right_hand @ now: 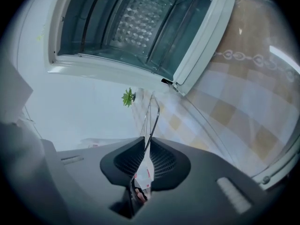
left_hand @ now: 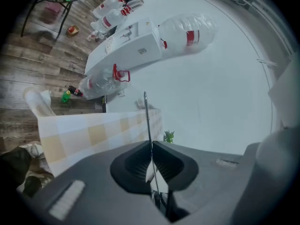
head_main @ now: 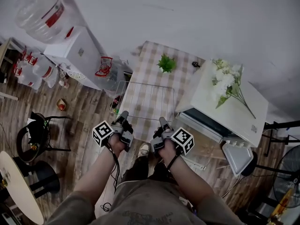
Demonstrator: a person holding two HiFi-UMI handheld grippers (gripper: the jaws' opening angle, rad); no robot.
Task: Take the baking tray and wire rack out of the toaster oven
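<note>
The checked-cloth worktop [head_main: 183, 73] carries a white box-shaped toaster oven [head_main: 228, 112] at its right, door open. A thin metal wire rack [head_main: 148, 96] is held above the worktop, left of the oven. The left claw [head_main: 124, 115] and right claw [head_main: 162, 121] each clamp its near edge.

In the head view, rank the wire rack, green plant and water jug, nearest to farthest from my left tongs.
1. wire rack: clamped in the left tongs.
2. green plant: at the table's far end.
3. water jug: far left, atop the dispenser.
</note>
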